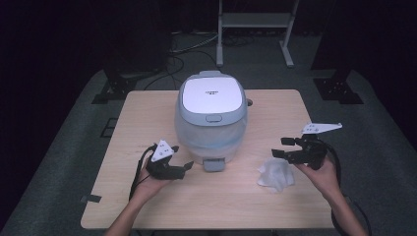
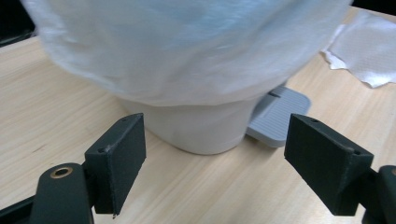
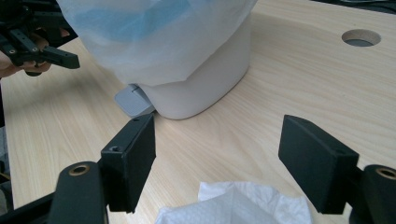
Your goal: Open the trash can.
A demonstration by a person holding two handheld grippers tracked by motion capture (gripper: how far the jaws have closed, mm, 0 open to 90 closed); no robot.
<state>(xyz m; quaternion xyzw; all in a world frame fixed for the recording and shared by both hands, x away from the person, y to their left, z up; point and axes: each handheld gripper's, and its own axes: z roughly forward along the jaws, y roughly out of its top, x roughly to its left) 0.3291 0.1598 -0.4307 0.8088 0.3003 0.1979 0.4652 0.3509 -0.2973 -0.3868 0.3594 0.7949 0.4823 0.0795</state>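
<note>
On the left side of the wooden table (image 1: 147, 196), the person's left hand (image 1: 150, 184) holds the left gripper (image 1: 186, 168), with its grey three-cornered plate (image 1: 163, 151) on top. Its jaws stand wide apart and hold nothing. They point toward the lower front of the pedal bin (image 1: 211, 118), close to it but not touching. In the left gripper view the bin's white base (image 2: 196, 128) sits between the two jaws, a little beyond them, and the grey foot pedal (image 2: 279, 115) sticks out from the base on the right.

The pedal bin stands upright in the middle of the table, toward the far edge. Its white lid (image 1: 212, 94) is shut. A pale plastic bag (image 1: 209, 135), with a bluish tint in places, hangs over the body and covers most of it. The pedal faces the person.

Just right of the bin, on the near half of the table, lies a crumpled white tissue (image 1: 276, 174). It may be a paper towel; the high view is too soft to tell.

Further right, the right hand (image 1: 322, 174) holds the right gripper (image 1: 280, 147) above the tissue's far right corner, pointing left toward the bin. Its jaws are also wide open and empty. In the right gripper view the tissue lies just below and between the jaws, the bin stands beyond them, and the left gripper shows at the top left corner. A round hole (image 3: 360, 37) in the tabletop is at the top right.
</note>
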